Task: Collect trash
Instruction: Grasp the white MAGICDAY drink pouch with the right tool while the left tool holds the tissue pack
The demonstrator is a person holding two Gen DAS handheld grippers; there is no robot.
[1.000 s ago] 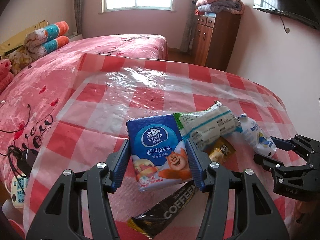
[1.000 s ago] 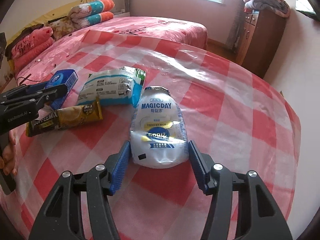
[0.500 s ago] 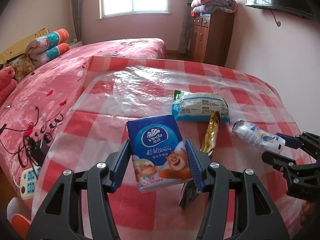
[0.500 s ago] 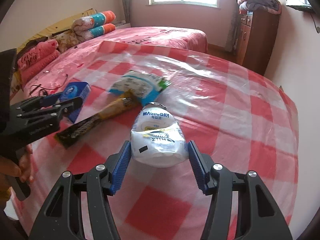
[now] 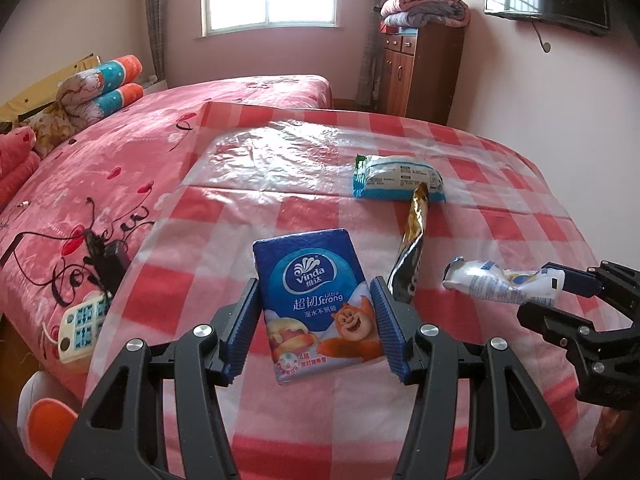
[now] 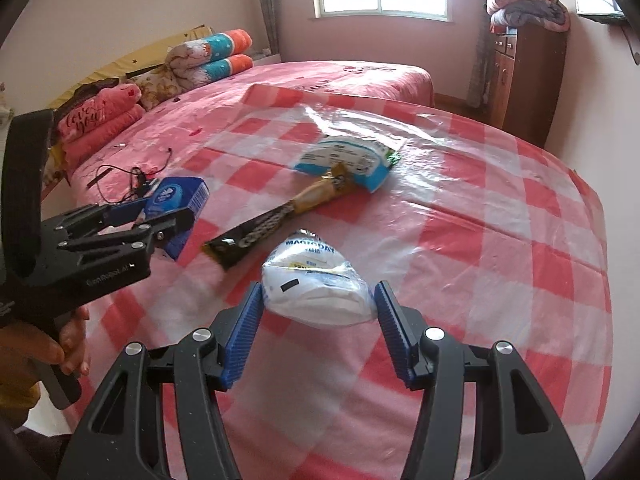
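Both loads lifted clear of the table (image 5: 500, 224): left tongs (image 5: 316, 320) gripping tissue pack (image 5: 316, 300), right tongs (image 6: 320, 320) clamping crumpled pouch (image 6: 320, 292); next, find a bin.

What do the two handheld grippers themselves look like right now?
Both the left gripper and the right gripper match: black slotted linkage arms with silver bolts and ribbed blue pads. The left one carries small white lettering on its side, too blurred to read.
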